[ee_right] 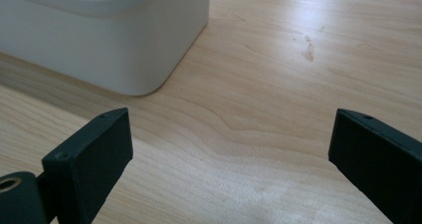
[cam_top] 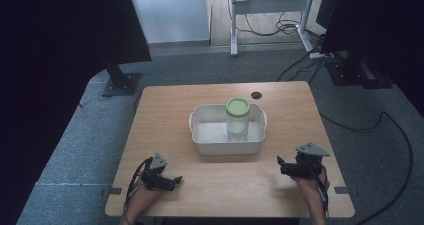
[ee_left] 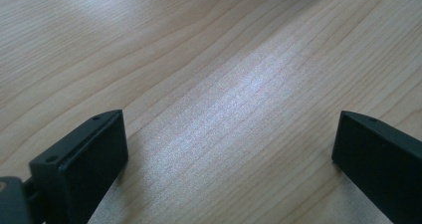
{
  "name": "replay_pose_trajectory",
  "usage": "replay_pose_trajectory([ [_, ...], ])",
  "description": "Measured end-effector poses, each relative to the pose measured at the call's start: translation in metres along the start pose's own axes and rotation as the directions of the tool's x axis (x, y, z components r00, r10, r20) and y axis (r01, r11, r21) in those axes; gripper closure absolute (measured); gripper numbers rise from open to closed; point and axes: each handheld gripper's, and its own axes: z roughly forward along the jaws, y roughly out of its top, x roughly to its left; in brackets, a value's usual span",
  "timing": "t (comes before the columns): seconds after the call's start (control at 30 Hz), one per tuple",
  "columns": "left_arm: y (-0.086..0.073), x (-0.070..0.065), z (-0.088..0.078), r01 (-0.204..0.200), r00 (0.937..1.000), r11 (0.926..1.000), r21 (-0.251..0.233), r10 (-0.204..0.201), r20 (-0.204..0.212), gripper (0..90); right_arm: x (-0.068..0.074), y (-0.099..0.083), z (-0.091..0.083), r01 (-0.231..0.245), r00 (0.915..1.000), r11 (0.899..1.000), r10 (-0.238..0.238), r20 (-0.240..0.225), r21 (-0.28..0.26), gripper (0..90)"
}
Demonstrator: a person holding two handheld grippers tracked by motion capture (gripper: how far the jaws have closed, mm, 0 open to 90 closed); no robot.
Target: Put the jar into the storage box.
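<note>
Left tool (cam_top: 176,179): jaws apart, empty, table (cam_top: 165,110) at 7 o'clock | Right tool (cam_top: 280,165): jaws apart, empty, 5 o'clock | Jar (cam_top: 237,120): green-lidded, upright in white tub (cam_top: 227,146), centre | Progress: judged unstarted; reach and grasp remain.

We can read no text, brand, number or sign anywhere; a pale label inside the white tub (ee_right: 124,45) shows faint dark print, too blurred for us to read
</note>
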Motion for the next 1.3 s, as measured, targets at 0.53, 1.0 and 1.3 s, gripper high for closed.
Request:
replay_pose_trajectory([
  [0.53, 0.000, 0.000, 0.000, 0.000, 1.0000, 1.0000, 0.000, 0.000, 0.000, 0.9, -0.003, -0.021, 0.003, -0.018, 0.9998, 0.999, 0.017, 0.009, 0.029, 3.6],
  [1.0, 0.000, 0.000, 0.000, 0.000, 1.0000, 1.0000, 0.000, 0.000, 0.000, 0.9, -0.002, -0.037, 0.007, -0.024, 0.9997, 0.996, 0.024, 0.000, 0.081, 3.6],
  [1.3, 0.000, 0.000, 0.000, 0.000, 1.0000, 1.0000, 0.000, 0.000, 0.000, 0.9, 0.004, -0.043, 0.010, -0.014, 0.9997, 0.992, 0.017, -0.017, 0.124, 3.8],
])
